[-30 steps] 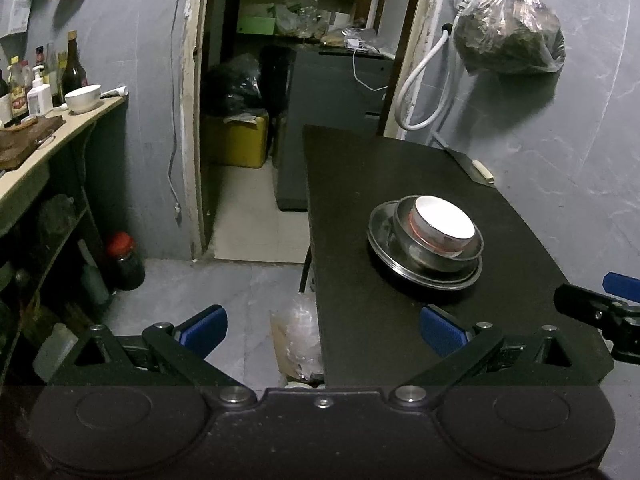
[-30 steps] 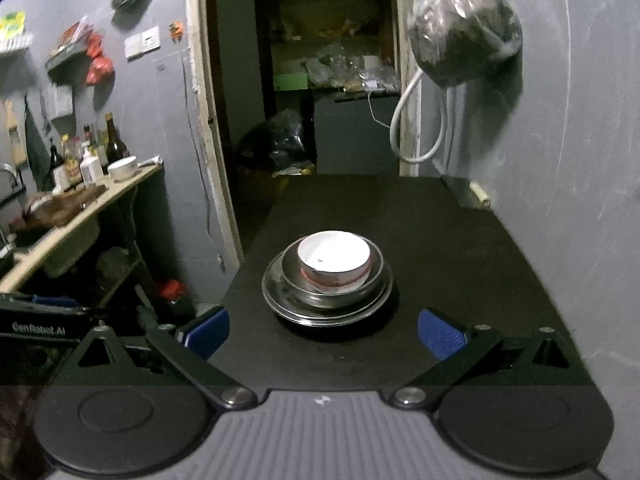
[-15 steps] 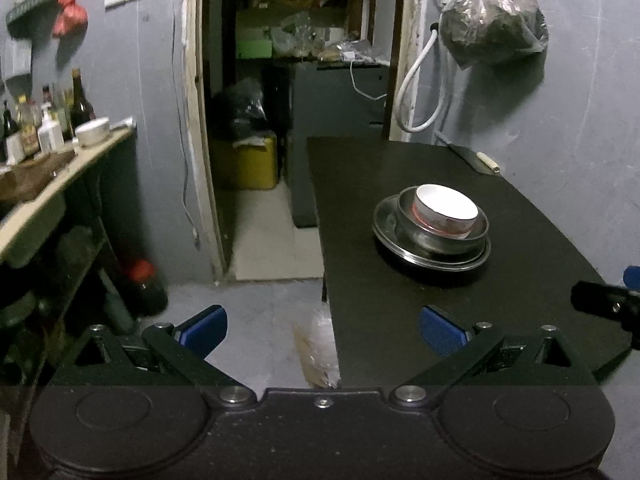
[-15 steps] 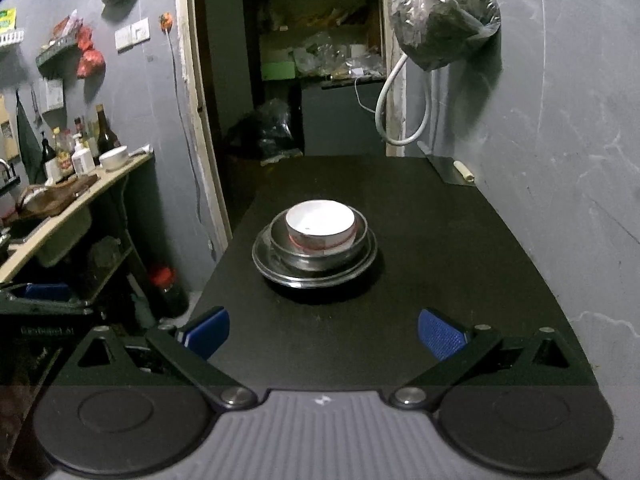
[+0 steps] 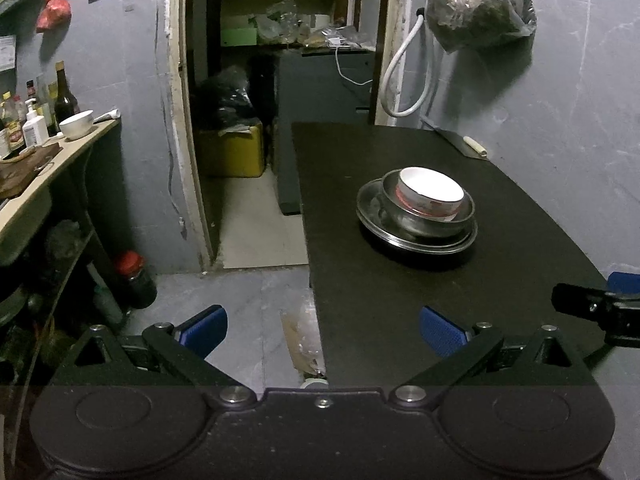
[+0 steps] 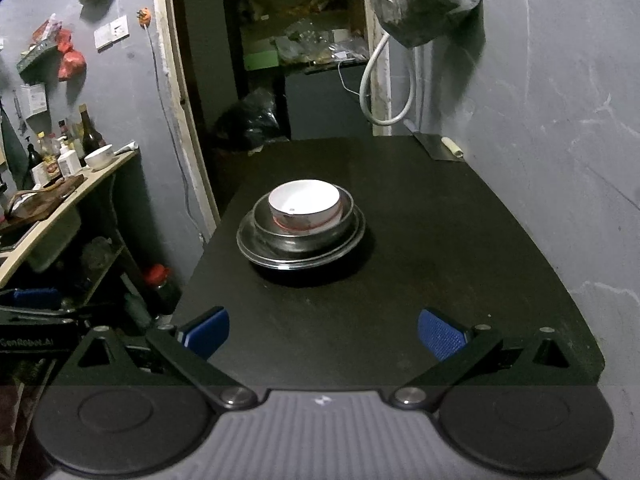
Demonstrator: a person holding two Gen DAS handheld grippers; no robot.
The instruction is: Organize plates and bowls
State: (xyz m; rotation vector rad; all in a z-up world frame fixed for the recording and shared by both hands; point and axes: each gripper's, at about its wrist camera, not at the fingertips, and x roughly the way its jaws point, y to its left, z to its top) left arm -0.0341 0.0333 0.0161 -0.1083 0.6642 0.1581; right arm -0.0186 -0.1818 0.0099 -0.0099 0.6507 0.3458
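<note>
Both tongs are standing wide and holding nothing. The left gripper [image 5: 323, 330] is hovering at the near left corner of the black table [image 5: 400, 304], its left pad [image 5: 204, 328] hanging over the grey floor [image 5: 248, 300] and its right pad [image 5: 442, 330] sitting above the table edge. The right gripper [image 6: 323, 332] is hovering over the near edge of the black table [image 6: 440, 260], both blue pads showing well apart with bare tabletop between them. The stack of dishes is sitting ahead of both tongs, well apart from either: a white bowl [image 6: 305, 202] with a red band is nesting inside a steel bowl [image 6: 308, 232], which is resting on a steel plate [image 6: 256, 248]. From the left wrist view the same white bowl [image 5: 432, 196], steel bowl [image 5: 424, 224] and steel plate [image 5: 368, 216] are lying ahead and to the right of the left gripper; from the right wrist view they are lying almost straight ahead, slightly left of centre. Part of the right gripper [image 5: 600, 308] is showing at the right margin of the left wrist view. A plastic bag [image 6: 424, 0] is hanging on the wall beyond the table's far right corner, a white hose [image 6: 372, 88] looping beneath it. A second white bowl [image 5: 76, 124] is sitting on the side counter [image 5: 52, 164] far to the left, beside several bottles [image 5: 64, 96]
</note>
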